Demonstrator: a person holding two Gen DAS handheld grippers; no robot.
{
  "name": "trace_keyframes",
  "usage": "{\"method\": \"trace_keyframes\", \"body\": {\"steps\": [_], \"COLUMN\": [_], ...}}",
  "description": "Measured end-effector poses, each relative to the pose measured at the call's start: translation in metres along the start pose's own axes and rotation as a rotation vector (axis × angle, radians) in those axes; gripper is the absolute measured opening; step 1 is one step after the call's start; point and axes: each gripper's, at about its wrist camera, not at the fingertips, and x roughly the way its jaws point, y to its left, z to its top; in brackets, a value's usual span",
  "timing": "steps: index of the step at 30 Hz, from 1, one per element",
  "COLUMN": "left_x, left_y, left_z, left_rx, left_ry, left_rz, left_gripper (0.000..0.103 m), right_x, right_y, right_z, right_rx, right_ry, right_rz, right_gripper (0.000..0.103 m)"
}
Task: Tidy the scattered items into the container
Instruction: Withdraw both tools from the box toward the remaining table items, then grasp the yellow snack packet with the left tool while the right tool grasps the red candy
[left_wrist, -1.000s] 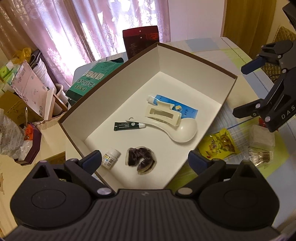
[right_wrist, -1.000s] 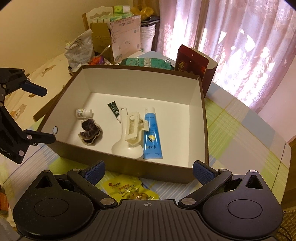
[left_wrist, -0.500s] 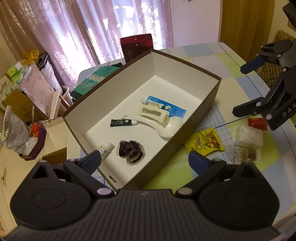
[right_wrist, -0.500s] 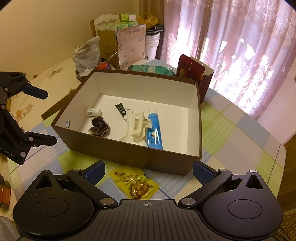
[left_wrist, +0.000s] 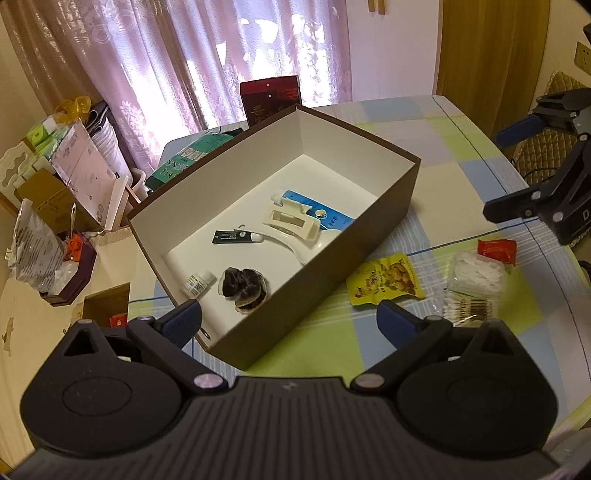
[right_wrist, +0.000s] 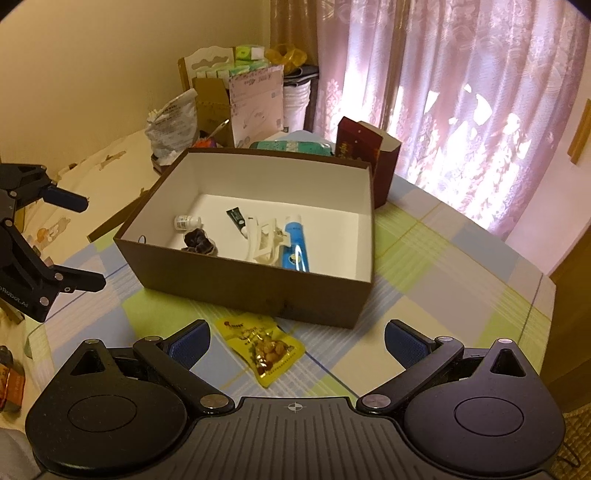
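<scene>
Both the left hand-held gripper (left_wrist: 288, 321) and the right hand-held gripper (right_wrist: 297, 341) were wide open and empty. A yellow packet (right_wrist: 260, 345) lay on the worktop (right_wrist: 443, 280) beside the box (right_wrist: 258, 288).

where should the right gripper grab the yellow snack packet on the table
Grip the yellow snack packet by its flat sealed top edge nearest the box, coming down from above with the open right gripper. It lies flat on the tablecloth, so the thin rim probably pinches easier than the bulging middle.

Box wall (right_wrist: 258, 288) hides the white spoon's (right_wrist: 258, 251) bowl
</scene>
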Motion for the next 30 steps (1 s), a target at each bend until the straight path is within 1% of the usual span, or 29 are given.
{"method": "trace_keyframes", "body": {"steps": [3,9,13,17,20,24,27,30], "left_x": [-0.004,-0.008,-0.004,0.002,0.006,0.016,0.024,0.034], "left_y": [-0.006,-0.015,-0.017,-0.018,-0.022,-0.031,-0.034,-0.033], "left_z": [-0.005,-0.017,-0.029,-0.041,-0.051,-0.062,-0.068,-0.072], "left_rx": [0.001,-0.008,-0.037,-0.057,-0.062,-0.054,-0.091,-0.174], "left_ry": [-0.001,-0.005,0.001,-0.015,-0.027,-0.027,-0.024,-0.021], "left_rz": [0.001,-0.004,-0.031,-0.065,-0.100,-0.111,-0.143,-0.189], "left_gripper": [0.100,0.100,0.100,0.099,0.099,0.097,0.093,0.089], "right_x": [-0.011,-0.027,-0.033,-0.037,-0.039,-0.037,-0.035,-0.034], "right_y": [-0.006,-0.025,-0.032,-0.036,-0.042,-0.051,-0.057,-0.063], "right_z": [-0.009,-0.036,-0.060,-0.085,-0.105,-0.129,-0.145,-0.159], "right_rx": [0.020,0.123,0.187,0.244,0.317,0.428,0.516,0.597], "right_ry": [-0.007,-0.024,-0.027,-0.022,-0.027,-0.018,-0.011,-0.009], "right_rz": [0.007,0.046,0.024,-0.023,-0.027,-0.044,-0.052,-0.057], "right_gripper": [0.103,0.103,0.103,0.103,0.103,0.103,0.103,0.103]}}
